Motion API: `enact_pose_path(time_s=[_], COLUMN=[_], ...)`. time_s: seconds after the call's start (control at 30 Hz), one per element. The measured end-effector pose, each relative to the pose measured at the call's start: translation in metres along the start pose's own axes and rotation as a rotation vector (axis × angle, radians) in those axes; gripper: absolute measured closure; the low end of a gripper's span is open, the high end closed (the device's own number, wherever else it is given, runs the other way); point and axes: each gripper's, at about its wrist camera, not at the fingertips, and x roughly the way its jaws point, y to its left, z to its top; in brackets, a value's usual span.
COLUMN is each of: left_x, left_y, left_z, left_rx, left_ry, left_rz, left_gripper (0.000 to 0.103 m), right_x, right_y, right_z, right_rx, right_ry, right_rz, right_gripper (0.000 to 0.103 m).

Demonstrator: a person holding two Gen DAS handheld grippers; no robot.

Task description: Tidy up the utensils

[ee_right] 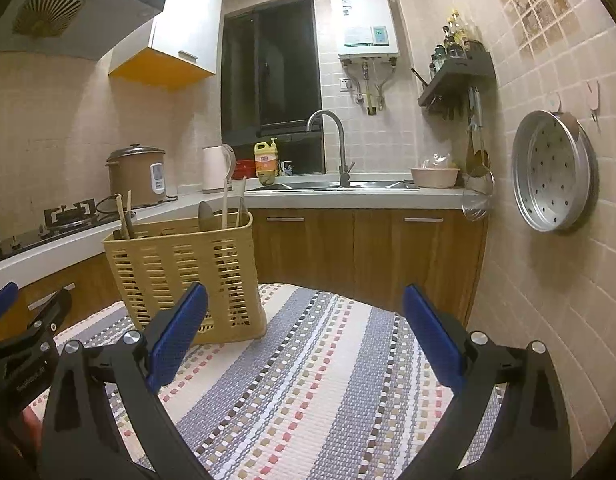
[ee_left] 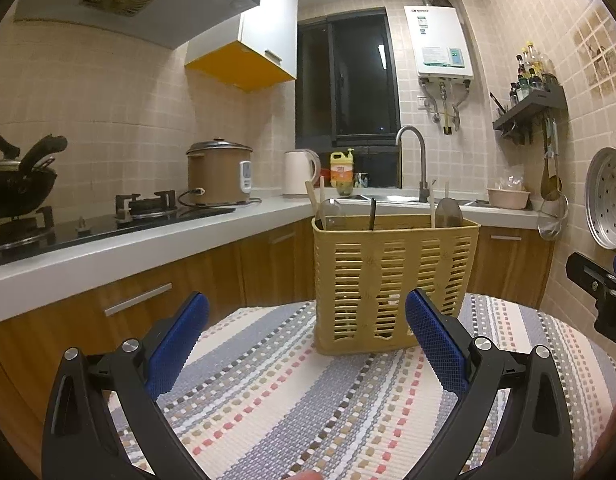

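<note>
Nearest the lens: left gripper (ee_left: 307,334), blue pads (ee_left: 436,344) spread wide, hovering over the striped woven mat (ee_left: 268,392). Gripping nothing; only mat showing between the fingers. Same on the right gripper (ee_right: 305,330): blue pads (ee_right: 178,338) standing fully apart, released, touching nothing, mat alone in the gap.

Sitting upright on the mat: yellow slotted utensil basket (ee_left: 392,280), long axis running across the left wrist view, open top facing up. In the right wrist view appearing tilted, though lens distortion possibly accounting for that; not resolving which.

Standing in the basket, handles and heads pointing up past the rim: pale chopsticks (ee_left: 320,200) and a clear spoon (ee_left: 332,214) toward the left end, a dark-handled utensil (ee_left: 372,214) near the middle, a metal spoon bowl (ee_left: 448,212) with another pale stick beside it toward the right end. All long axes lying near vertical, some leaning slightly.

Relative to the left gripper: basket lying just beyond the fingertips, ahead and slightly right of centre, right pad overlapping its lower right corner in the picture; contact not resolving, looking apart. Relative to the right gripper: basket lying ahead and to the left, left pad overlapping its lower front face in the picture, likewise looking apart.

Showing at the right edge of the left wrist view: part of the right gripper. Behind: kitchen counter (ee_left: 148,244) and sink tap (ee_left: 418,160).
</note>
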Motion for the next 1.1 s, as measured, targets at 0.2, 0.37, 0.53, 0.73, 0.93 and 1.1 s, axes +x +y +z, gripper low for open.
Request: enact_pose_path(time_s=[0.2,0.37,0.53,0.73,0.93,1.1], left_x=[0.007,0.007,0.003,-0.006,-0.006,-0.007], left_y=[0.006,0.01,0.006,-0.004,-0.006,-0.002], left_z=[0.0,0.0,0.0,0.001,0.001,0.002], left_rx=[-0.031,-0.047,-0.029,0.027,0.038,0.018], left_ry=[0.031,0.032,0.017,-0.029,-0.022,-0.021], left_rz=[0.005,0.0,-0.012,0.026,0.011,0.009], left_gripper=[0.008,0.008,0.008,0.008,0.008,0.008], right_x=[0.004,0.004,0.01,0.013,0.013,0.01], right_y=[0.002,0.004,0.004,0.006,0.009,0.01], right_z=[-0.001,-0.002,-0.004,-0.005,-0.006,-0.006], right_rx=[-0.001,-0.009,-0.007,-0.014,-0.026,-0.03], right_ry=[0.029,0.028,0.054,0.067,0.068,0.053], right_rz=[0.024,0.022,0.034,0.028,0.024,0.018], right_gripper=[0.008,0.008,0.008,0.008,0.008,0.008])
